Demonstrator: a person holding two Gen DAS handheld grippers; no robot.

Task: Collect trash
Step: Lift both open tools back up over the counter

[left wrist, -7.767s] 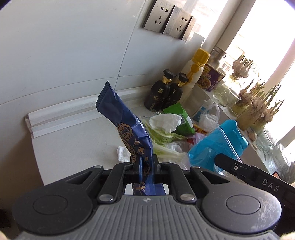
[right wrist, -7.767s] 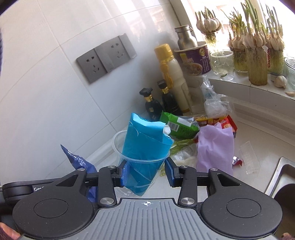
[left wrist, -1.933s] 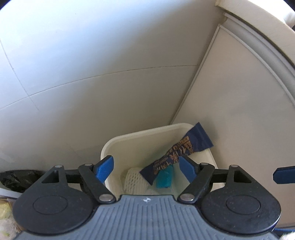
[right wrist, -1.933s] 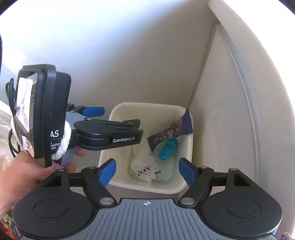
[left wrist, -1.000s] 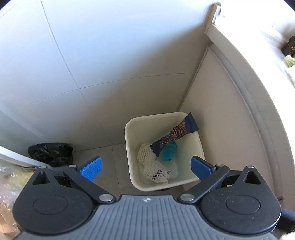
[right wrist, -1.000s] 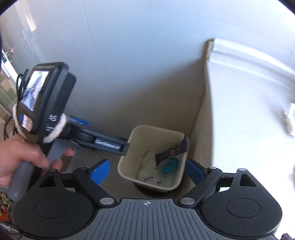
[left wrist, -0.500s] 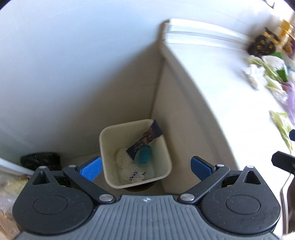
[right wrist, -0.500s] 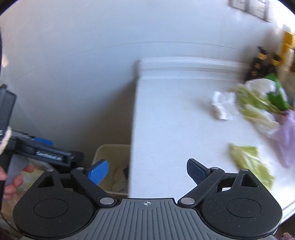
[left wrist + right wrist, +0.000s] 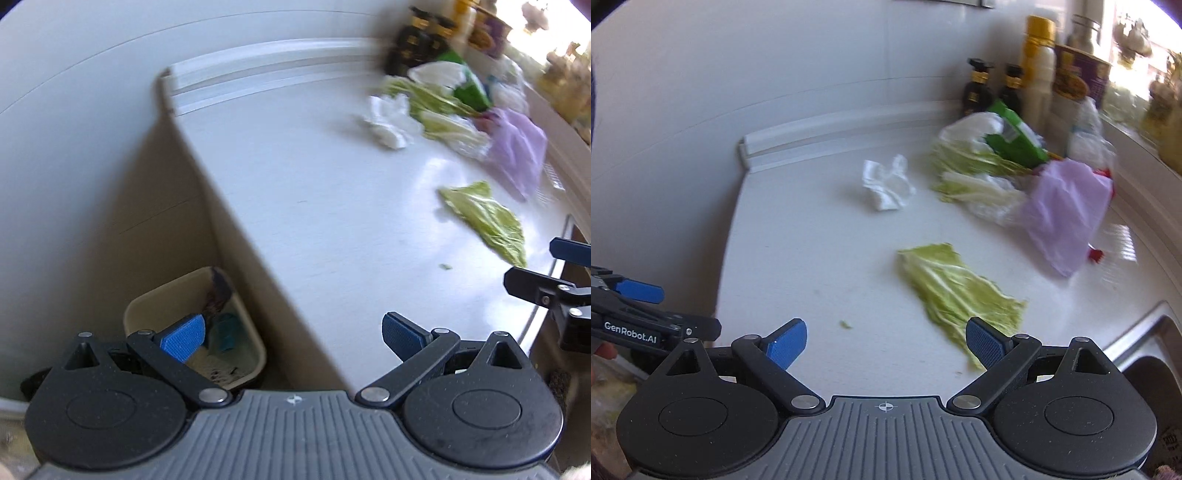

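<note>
1. Countertop (image 9: 820, 229): white, bearing all the uncollected trash. It ends at a side edge with the bin on the floor directly below, which I take to be why litter is being carried that way.

2. Waste bin (image 9: 255, 350): cream, rectangular, tucked into the corner between wall and cabinet side. It already holds a dark wrapper and something teal; both are blurred.

3. Trash heap: at the back right of the counter, against the bottles (image 9: 993, 92). It includes a lilac plastic bag (image 9: 1067, 210), cabbage scraps under a clear bag (image 9: 971, 173) and a green packet (image 9: 1015, 140). Which piece lies on which, you cannot settle in this blur.

4. Cabbage leaf (image 9: 956, 291): flat and alone, well apart from the heap, just ahead of your right gripper. Judged your easiest next pick.

5. Crumpled white tissue (image 9: 886, 181): alone, mid-counter, nearer the back wall.

6. Your right gripper (image 9: 886, 341): fingers spread wide, carrying nothing, aimed along the counter.

7. Your left gripper (image 9: 293, 334): also spread and empty, straddling the counter's side edge, with the bin showing behind its left pad.

8. Green crumb (image 9: 846, 325): near the right gripper's left pad.
</note>
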